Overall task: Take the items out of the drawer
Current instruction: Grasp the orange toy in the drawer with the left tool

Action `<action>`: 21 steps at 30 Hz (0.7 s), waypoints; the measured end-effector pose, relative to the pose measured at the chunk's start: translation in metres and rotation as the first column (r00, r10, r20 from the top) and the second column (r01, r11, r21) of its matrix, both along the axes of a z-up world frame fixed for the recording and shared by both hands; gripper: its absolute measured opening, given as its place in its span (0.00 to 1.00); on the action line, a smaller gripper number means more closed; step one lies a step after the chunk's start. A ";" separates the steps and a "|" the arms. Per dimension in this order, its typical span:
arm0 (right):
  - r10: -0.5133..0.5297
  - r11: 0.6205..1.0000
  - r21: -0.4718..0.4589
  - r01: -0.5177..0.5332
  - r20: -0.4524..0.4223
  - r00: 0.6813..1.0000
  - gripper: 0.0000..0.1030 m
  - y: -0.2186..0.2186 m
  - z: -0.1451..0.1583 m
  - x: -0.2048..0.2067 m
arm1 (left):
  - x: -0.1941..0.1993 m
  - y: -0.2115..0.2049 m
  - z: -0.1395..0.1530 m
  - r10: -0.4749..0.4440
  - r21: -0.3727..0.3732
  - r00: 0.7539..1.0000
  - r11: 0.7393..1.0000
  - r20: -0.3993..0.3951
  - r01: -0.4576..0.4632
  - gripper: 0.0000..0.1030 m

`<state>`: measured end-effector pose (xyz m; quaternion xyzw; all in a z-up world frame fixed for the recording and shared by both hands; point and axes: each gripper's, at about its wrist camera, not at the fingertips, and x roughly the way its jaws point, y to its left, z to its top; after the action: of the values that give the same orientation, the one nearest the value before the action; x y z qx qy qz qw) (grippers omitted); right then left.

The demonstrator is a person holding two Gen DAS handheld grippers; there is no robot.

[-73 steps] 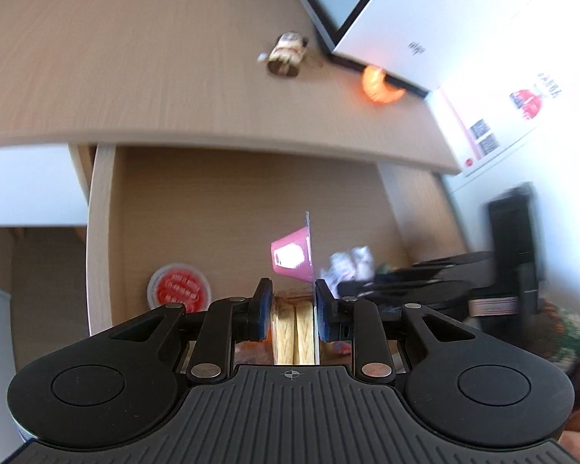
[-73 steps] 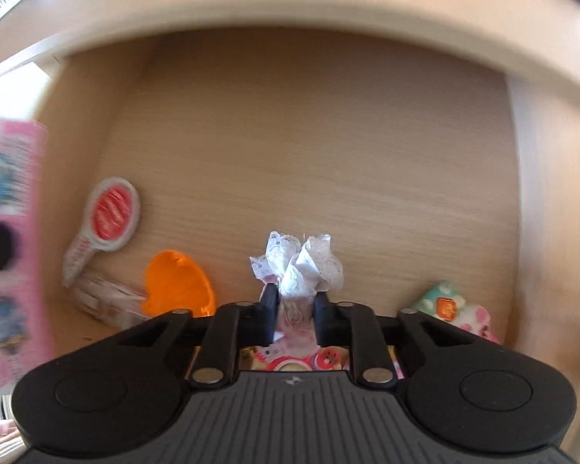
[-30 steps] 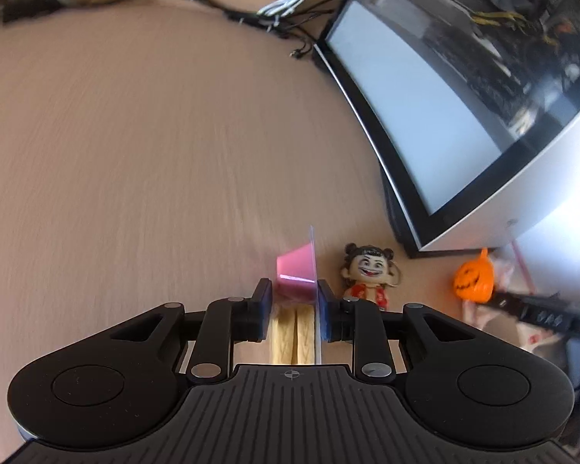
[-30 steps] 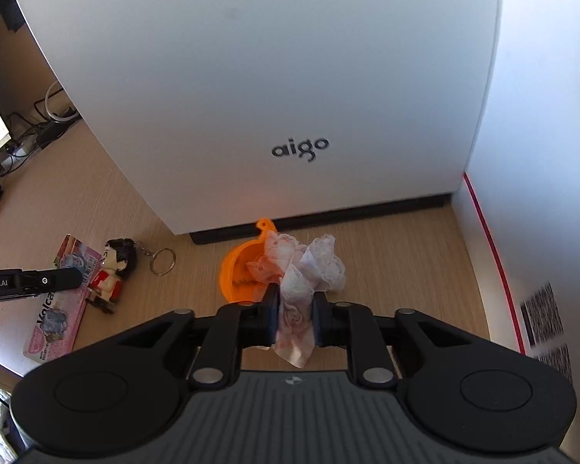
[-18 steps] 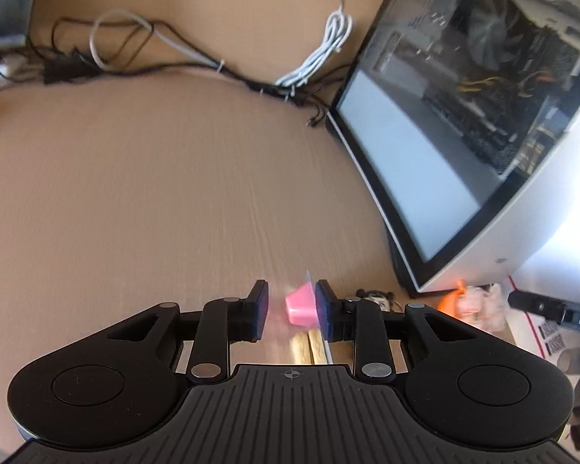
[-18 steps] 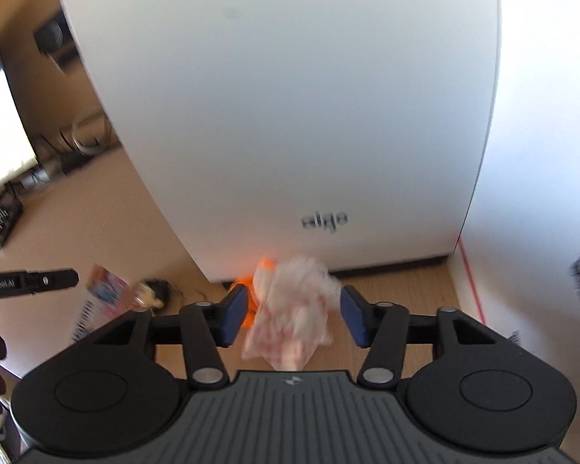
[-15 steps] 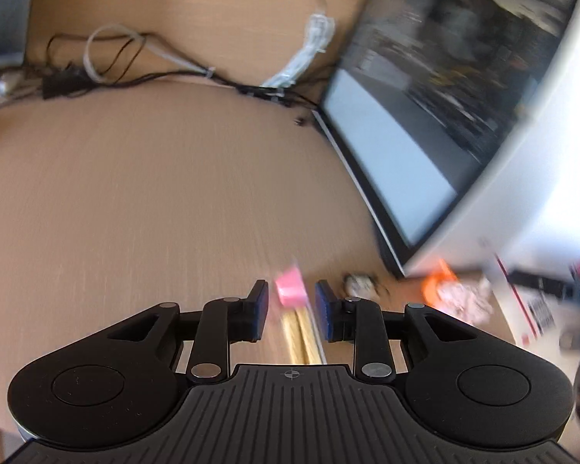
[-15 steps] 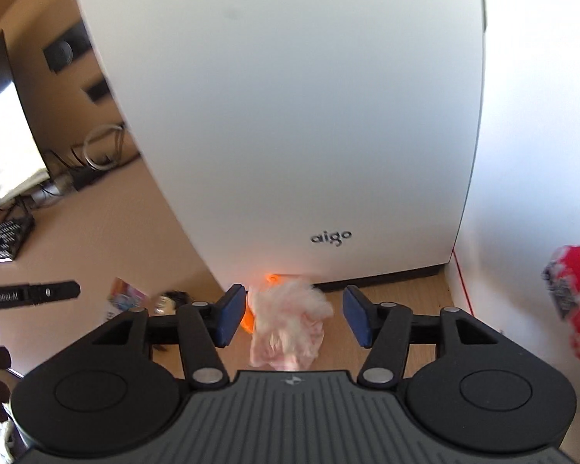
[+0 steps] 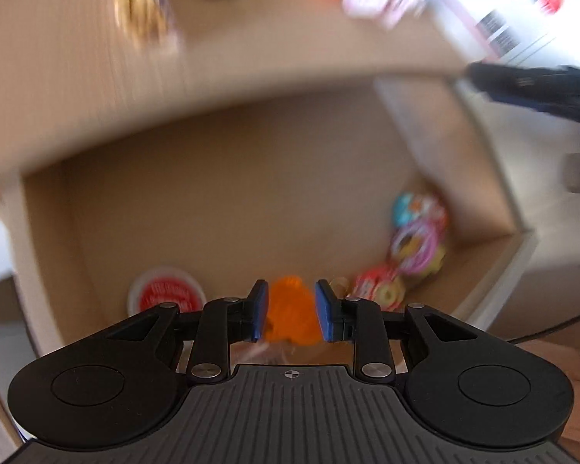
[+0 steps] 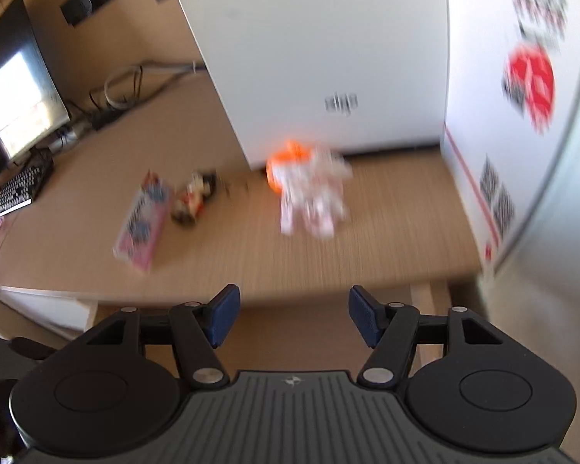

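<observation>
While the left hand-held gripper hangs empty, jaws narrowly parted, over the drawer, a red-lidded tub, orange toy and wrappers remain inside. On the desk, centre frame, lie a pink packet, figurine and lace bundle; the right hand-held gripper, lower centre, has just spread, empty. Blur obscures detail.

Frilly pouch on the desk before the computer case, packet and figurine leftward.

right gripper: jaws just opened, empty | lace pouch lies on desk
</observation>
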<state>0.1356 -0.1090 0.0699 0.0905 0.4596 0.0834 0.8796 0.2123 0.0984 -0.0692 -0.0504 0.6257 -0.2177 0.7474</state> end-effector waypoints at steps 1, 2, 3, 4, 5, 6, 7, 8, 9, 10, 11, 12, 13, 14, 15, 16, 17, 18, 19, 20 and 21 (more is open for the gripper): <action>-0.003 1.000 -0.002 0.003 -0.014 1.000 0.61 0.000 -0.006 -0.002 | 0.001 -0.001 -0.008 0.007 0.014 1.000 1.000 -0.021 -0.006 0.28; -0.006 1.000 -0.006 0.005 -0.023 1.000 0.61 0.000 -0.009 -0.001 | 0.001 -0.001 -0.016 0.015 0.028 0.999 1.000 -0.038 -0.014 0.28; -0.008 1.000 -0.010 0.008 -0.029 1.000 0.61 0.000 -0.012 -0.003 | 0.002 -0.001 -0.021 0.024 0.037 0.998 0.999 -0.049 -0.022 0.28; -0.010 1.000 -0.012 0.009 -0.032 0.999 0.61 0.000 -0.013 -0.005 | 0.003 0.000 -0.025 0.032 0.040 0.998 0.999 -0.060 -0.030 0.28; -0.011 1.000 -0.013 0.010 -0.034 0.999 0.61 -0.001 -0.016 -0.007 | 0.004 -0.001 -0.030 0.040 0.042 0.997 0.998 -0.072 -0.037 0.28; -0.012 1.000 -0.013 0.012 -0.037 0.999 0.61 -0.001 -0.018 -0.008 | 0.004 0.000 -0.034 0.045 0.046 0.995 0.998 -0.086 -0.042 0.28; -0.014 1.000 -0.014 0.013 -0.042 0.999 0.61 -0.002 -0.019 -0.007 | 0.005 -0.001 -0.038 0.052 0.051 0.994 0.998 -0.098 -0.047 0.28; -0.016 1.000 -0.015 0.015 -0.045 0.999 0.61 -0.003 -0.021 -0.006 | 0.008 -0.002 -0.042 0.058 0.055 0.992 0.997 -0.109 -0.052 0.28; -0.017 1.000 -0.017 0.016 -0.049 0.999 0.61 -0.003 -0.022 -0.006 | 0.009 -0.004 -0.046 0.061 0.053 0.991 0.997 -0.119 -0.055 0.28; -0.016 1.000 -0.018 0.015 -0.053 0.998 0.61 -0.003 -0.023 -0.005 | 0.010 -0.006 -0.049 0.062 0.047 0.989 0.997 -0.131 -0.057 0.28; -0.015 1.000 -0.018 0.014 -0.057 0.998 0.61 -0.004 -0.024 -0.005 | 0.010 -0.008 -0.052 0.065 0.043 0.988 0.997 -0.141 -0.060 0.28; -0.014 1.000 -0.019 0.013 -0.062 0.998 0.61 -0.003 -0.026 -0.005 | 0.011 -0.011 -0.055 0.065 0.041 0.987 0.997 -0.149 -0.059 0.28; -0.013 1.000 -0.018 0.012 -0.067 0.998 0.61 -0.004 -0.027 -0.004 | 0.011 -0.015 -0.058 0.057 0.042 0.986 0.998 -0.155 -0.051 0.28; -0.014 1.000 -0.018 0.013 -0.071 0.997 0.61 -0.004 -0.029 -0.004 | 0.012 -0.019 -0.058 0.045 0.042 0.988 0.998 -0.148 -0.039 0.28; -0.016 1.000 -0.017 0.014 -0.075 0.997 0.61 -0.005 -0.030 -0.004 | 0.013 -0.022 -0.058 0.033 0.035 0.989 0.999 -0.144 -0.029 0.27; -0.017 1.000 -0.017 0.016 -0.079 0.997 0.61 -0.006 -0.032 -0.003 | 0.014 -0.025 -0.059 0.026 0.030 0.988 0.999 -0.151 -0.022 0.19; -0.019 1.000 -0.017 0.017 -0.082 0.996 0.61 -0.006 -0.033 -0.003 | 0.015 -0.026 -0.061 0.028 0.023 0.986 0.999 -0.166 -0.024 0.15; -0.020 1.000 -0.019 0.018 -0.086 0.996 0.61 -0.006 -0.034 -0.002 | 0.016 -0.025 -0.063 0.044 0.016 0.981 0.999 -0.186 -0.042 0.14; -0.020 1.000 -0.023 0.018 -0.089 0.996 0.61 -0.006 -0.036 -0.002 | 0.018 -0.023 -0.065 0.070 0.009 0.975 0.997 -0.211 -0.070 0.13; -0.020 0.999 -0.027 0.017 -0.090 0.996 0.61 -0.006 -0.037 -0.001 | 0.018 -0.022 -0.067 0.090 0.000 0.968 0.996 -0.233 -0.092 0.13; -0.020 0.999 -0.031 0.017 -0.088 0.996 0.61 -0.005 -0.038 -0.001 | 0.016 -0.022 -0.067 0.094 -0.015 0.966 0.995 -0.241 -0.100 0.12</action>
<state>0.1350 -0.1143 0.0320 0.0849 0.4984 0.0641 0.8604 0.2284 0.0759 -0.1358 -0.1170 0.7053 -0.1817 0.6752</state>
